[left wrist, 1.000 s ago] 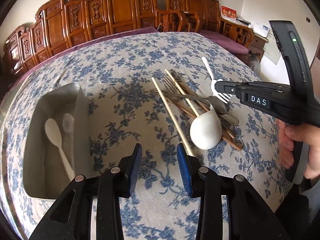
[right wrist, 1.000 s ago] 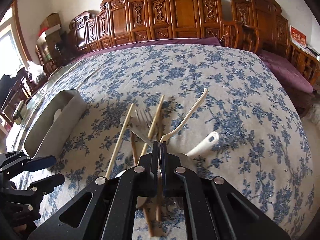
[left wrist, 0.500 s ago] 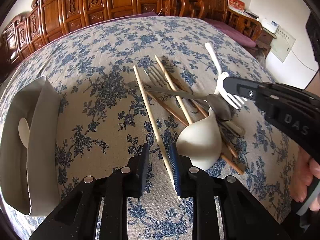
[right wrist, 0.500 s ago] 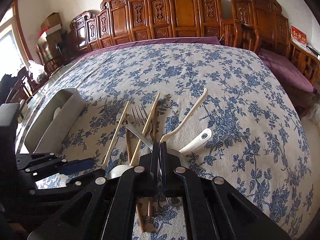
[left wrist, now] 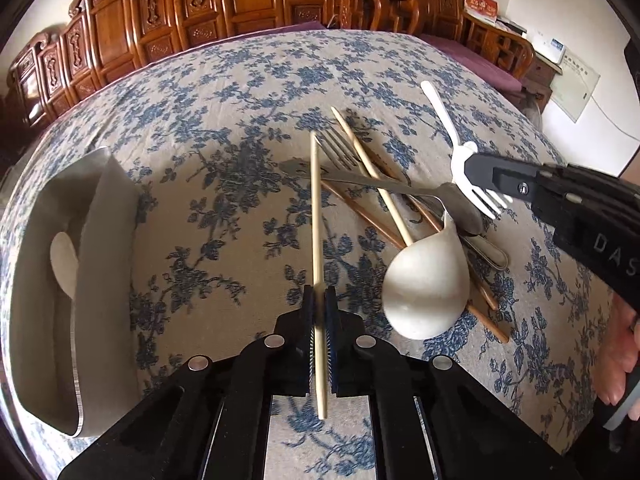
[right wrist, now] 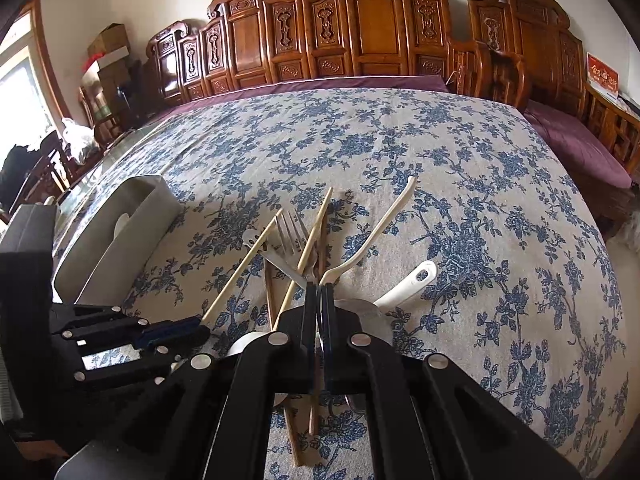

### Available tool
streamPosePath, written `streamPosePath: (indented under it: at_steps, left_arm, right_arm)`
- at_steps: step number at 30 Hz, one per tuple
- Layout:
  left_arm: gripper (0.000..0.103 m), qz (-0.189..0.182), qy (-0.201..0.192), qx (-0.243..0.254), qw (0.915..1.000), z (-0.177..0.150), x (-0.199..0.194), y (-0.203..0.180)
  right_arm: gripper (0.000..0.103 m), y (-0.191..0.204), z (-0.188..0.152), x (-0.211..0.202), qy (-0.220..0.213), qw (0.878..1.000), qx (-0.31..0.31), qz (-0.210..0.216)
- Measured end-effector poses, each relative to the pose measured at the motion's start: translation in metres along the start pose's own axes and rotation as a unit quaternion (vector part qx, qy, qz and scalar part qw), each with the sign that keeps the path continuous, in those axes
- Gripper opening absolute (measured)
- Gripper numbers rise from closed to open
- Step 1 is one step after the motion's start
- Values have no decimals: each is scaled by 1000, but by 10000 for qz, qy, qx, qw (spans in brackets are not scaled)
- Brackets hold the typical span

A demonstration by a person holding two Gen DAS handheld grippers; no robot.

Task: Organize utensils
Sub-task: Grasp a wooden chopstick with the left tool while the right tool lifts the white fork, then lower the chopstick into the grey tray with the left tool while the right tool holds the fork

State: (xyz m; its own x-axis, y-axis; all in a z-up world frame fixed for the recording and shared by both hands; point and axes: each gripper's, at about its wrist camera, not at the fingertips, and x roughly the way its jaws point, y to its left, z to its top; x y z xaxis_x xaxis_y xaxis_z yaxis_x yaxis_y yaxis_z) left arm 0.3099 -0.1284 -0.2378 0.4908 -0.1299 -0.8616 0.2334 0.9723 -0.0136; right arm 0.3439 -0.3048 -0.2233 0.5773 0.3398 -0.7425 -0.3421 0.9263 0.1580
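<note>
Bamboo chopstick [left wrist: 315, 240] pinched in my left gripper [left wrist: 319, 344]; white fork [left wrist: 460, 148] pinched in my right gripper [right wrist: 319, 320]. Bin [left wrist: 108, 240] shows one spoon [left wrist: 64, 256]; most of the pile [left wrist: 400, 208] remains.

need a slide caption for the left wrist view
Left tongs shut on a pale chopstick; right tongs grip a white plastic fork.

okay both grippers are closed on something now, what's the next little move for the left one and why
Probably lift the left gripper straight up a little. It is shut on the pale chopstick, whose far end lies across the metal spoon's handle in the pile, so raising it first should free it before carrying it toward the tray.
</note>
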Motion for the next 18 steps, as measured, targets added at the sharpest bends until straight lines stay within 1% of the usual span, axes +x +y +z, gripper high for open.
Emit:
streamPosePath:
  at_steps: [9, 18]
  left_arm:
    - [4, 90, -353, 60, 9993, 4, -42, 29]
    - [4, 118, -526, 164, 9984, 4, -71, 56]
  right_arm:
    - [3, 28, -2, -1, 48, 9996, -200, 210]
    - [3, 64, -5, -5, 77, 9975, -558, 433]
